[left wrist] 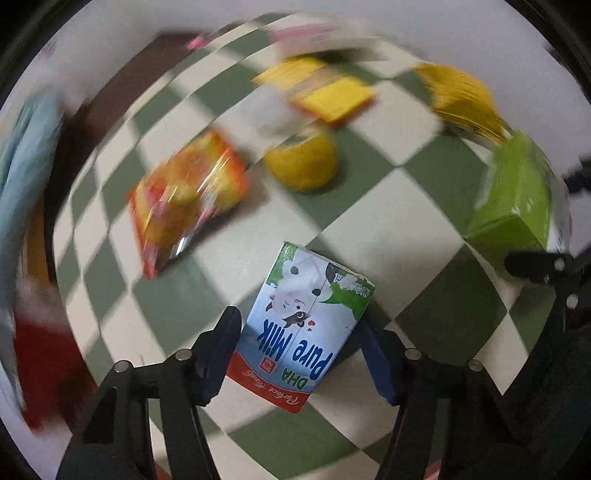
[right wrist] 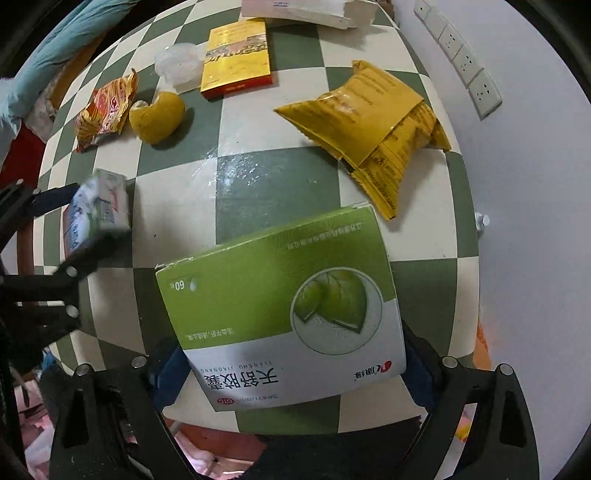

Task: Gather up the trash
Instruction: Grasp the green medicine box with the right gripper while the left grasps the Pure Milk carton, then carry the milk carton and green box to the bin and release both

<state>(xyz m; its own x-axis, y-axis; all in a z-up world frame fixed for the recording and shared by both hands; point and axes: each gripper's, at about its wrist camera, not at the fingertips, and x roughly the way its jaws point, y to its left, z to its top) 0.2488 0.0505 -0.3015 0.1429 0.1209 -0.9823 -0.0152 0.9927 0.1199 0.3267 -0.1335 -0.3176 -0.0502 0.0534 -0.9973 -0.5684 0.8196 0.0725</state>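
My left gripper (left wrist: 299, 350) is shut on a white and blue "Pure Milk" carton (left wrist: 303, 325), held above the green and white checked table (left wrist: 373, 221); the carton also shows at the left of the right wrist view (right wrist: 98, 210). My right gripper (right wrist: 288, 373) is shut on a green and white medicine box (right wrist: 284, 314), held over the table's near edge; the box shows at the right of the left wrist view (left wrist: 513, 199). On the table lie a yellow fruit peel (right wrist: 157, 116), an orange snack wrapper (right wrist: 105, 110) and yellow foil packets (right wrist: 369, 125).
A yellow and red box (right wrist: 236, 59), a clear plastic lid (right wrist: 179, 62) and white papers (right wrist: 306, 11) lie at the table's far side. A white wall with sockets (right wrist: 461, 55) runs along the right. A light blue cloth (right wrist: 55, 55) lies at the left.
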